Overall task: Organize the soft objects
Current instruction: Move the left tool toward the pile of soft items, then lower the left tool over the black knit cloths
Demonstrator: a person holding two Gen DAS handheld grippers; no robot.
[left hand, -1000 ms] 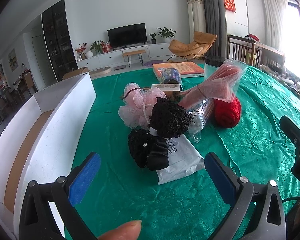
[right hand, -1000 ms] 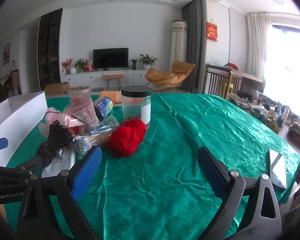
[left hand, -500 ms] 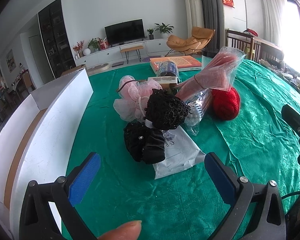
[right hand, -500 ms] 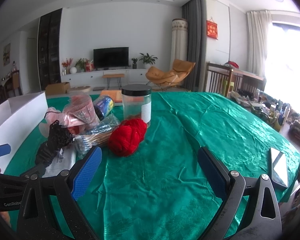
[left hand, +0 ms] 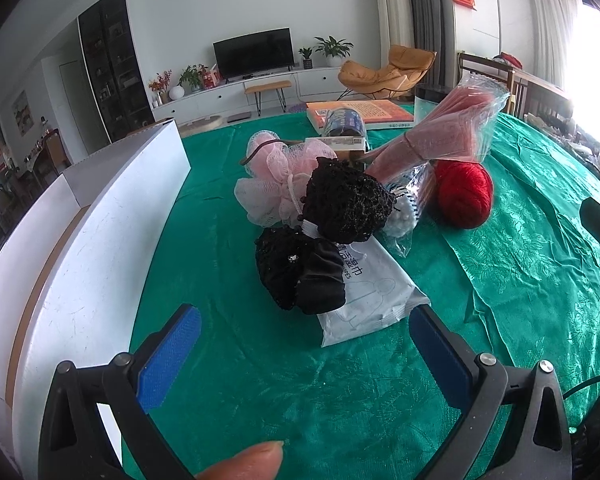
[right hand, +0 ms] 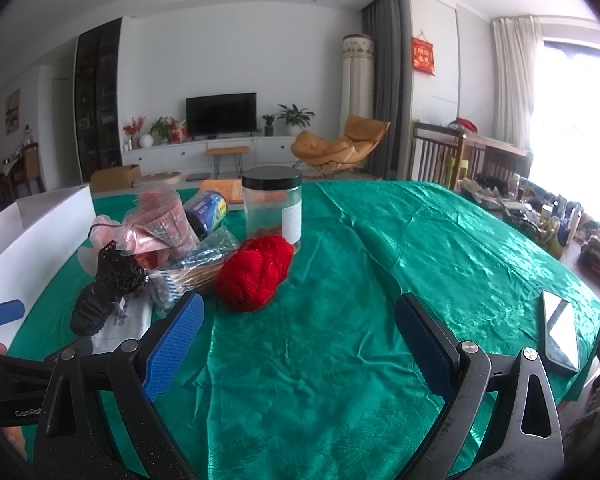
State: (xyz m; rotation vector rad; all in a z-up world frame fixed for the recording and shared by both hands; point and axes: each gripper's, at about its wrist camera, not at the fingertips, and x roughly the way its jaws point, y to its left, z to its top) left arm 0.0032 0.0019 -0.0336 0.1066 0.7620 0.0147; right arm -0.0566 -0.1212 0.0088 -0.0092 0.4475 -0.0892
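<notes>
We hold both tools wide open and empty: the left tool (left hand: pixel 304 344) just before the black mesh bundle (left hand: pixel 300 276). The right tool (right hand: pixel 300 332) hovers near the red yarn (right hand: pixel 252 276).

Bright living room (right hand: pixel 236 60), orange lounge chair (right hand: pixel 340 144)

A box (left hand: pixel 100 216) stands along the surface's (left hand: pixel 228 360) left edge. Right of it, a mesh pouf (left hand: pixel 300 272) lies on a wipes pack (left hand: pixel 372 292). The yarn ball (right hand: pixel 256 272) lies farther right, before a jar (right hand: pixel 272 204). A phone (right hand: pixel 560 332) lies near the right edge.
</notes>
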